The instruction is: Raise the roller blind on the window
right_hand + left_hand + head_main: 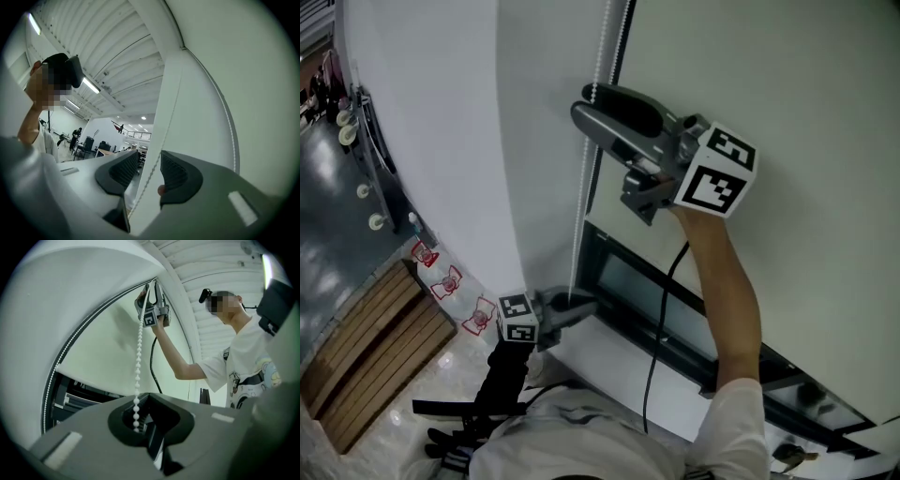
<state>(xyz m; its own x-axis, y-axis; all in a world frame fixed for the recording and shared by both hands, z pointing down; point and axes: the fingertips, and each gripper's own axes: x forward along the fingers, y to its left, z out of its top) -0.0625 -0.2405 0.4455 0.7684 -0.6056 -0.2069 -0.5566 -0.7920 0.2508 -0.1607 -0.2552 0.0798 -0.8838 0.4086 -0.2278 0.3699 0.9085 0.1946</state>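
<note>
- Left gripper (139, 423) is clamping the bead chain (138, 352), jaws closed on it.
- Right gripper (149, 169) is sitting open higher up, chain running ungripped between its jaws.

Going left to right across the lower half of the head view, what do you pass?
Wooden slats → red floor stickers → left gripper → black cable → person's right forearm.

Matt cloth blind (806, 75), plastic bead chain (138, 352)
</note>
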